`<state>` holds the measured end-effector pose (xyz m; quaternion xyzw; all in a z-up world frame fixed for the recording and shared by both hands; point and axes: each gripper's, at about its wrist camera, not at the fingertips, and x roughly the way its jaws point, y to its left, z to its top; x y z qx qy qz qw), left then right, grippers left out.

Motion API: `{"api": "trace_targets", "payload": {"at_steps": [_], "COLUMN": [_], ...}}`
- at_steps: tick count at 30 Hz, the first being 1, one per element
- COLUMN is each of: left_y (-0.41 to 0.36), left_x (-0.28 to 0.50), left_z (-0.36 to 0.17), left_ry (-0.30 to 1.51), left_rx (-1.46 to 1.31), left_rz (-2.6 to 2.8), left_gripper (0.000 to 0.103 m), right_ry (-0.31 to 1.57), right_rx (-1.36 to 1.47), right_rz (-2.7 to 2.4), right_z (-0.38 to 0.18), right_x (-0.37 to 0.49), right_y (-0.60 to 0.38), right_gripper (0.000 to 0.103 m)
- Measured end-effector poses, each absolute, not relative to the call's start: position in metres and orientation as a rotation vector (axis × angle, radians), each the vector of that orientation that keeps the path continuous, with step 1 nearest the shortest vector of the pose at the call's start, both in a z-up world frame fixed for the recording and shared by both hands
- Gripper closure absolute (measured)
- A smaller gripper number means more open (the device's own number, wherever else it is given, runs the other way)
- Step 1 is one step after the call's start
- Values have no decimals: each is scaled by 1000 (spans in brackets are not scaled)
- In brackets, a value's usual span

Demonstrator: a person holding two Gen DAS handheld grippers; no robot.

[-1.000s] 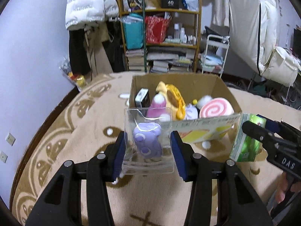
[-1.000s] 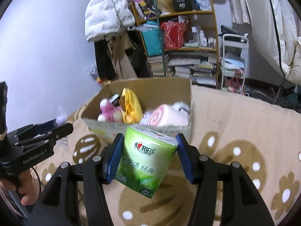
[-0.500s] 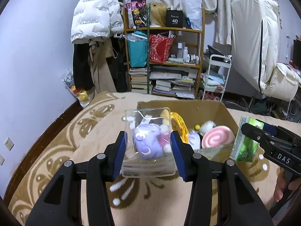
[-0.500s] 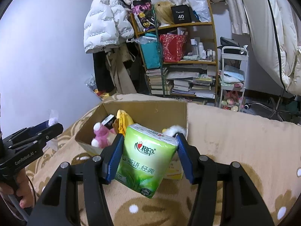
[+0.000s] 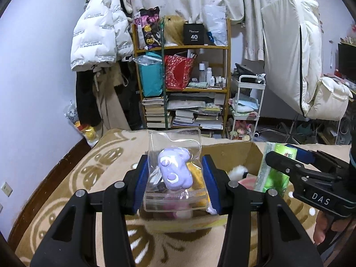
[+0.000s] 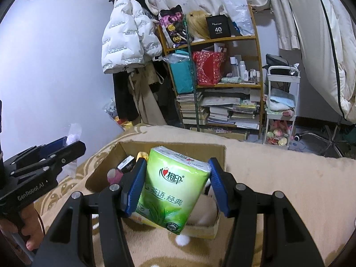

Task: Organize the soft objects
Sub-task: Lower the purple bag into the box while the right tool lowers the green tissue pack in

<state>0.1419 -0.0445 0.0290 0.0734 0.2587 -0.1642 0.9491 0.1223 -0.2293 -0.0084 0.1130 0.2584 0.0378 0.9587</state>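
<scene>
My left gripper [image 5: 175,182] is shut on a clear plastic pouch with a purple plush toy [image 5: 174,171] inside, held above the near edge of an open cardboard box [image 5: 251,153]. My right gripper [image 6: 175,187] is shut on a green tissue pack [image 6: 173,187], also held over the box [image 6: 178,145]. The tissue pack [image 5: 276,173] and right gripper [image 5: 291,162] show at the right of the left wrist view. The left gripper [image 6: 64,144] shows at the left of the right wrist view. The box holds several plush toys, mostly hidden behind the held items.
The box sits on a beige patterned blanket [image 5: 93,166]. Behind stand a cluttered bookshelf [image 5: 189,89], a white trolley [image 5: 247,106], hanging coats [image 5: 98,35] and the purple wall at left.
Both grippers have risen and moved forward over the box, each still holding its item. The views have tilted up, so more of the room shows and the box contents are largely covered.
</scene>
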Motion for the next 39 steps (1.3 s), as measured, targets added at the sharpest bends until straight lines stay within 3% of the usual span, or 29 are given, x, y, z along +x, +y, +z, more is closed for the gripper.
{"api": "trace_targets", "payload": {"at_steps": [33, 39], "left_y": [-79, -78], "left_x": [175, 175], "left_z": [-17, -18], "left_ry": [630, 635], "left_rx": [234, 237], "left_rz": [-384, -374], "left_gripper": [54, 42], "right_ry": [567, 572], "right_rx": [410, 415], "right_rz": [149, 145], "right_z": [-36, -38], "right_x": [165, 164], "right_y": [-262, -262], "right_gripper": [41, 41]}}
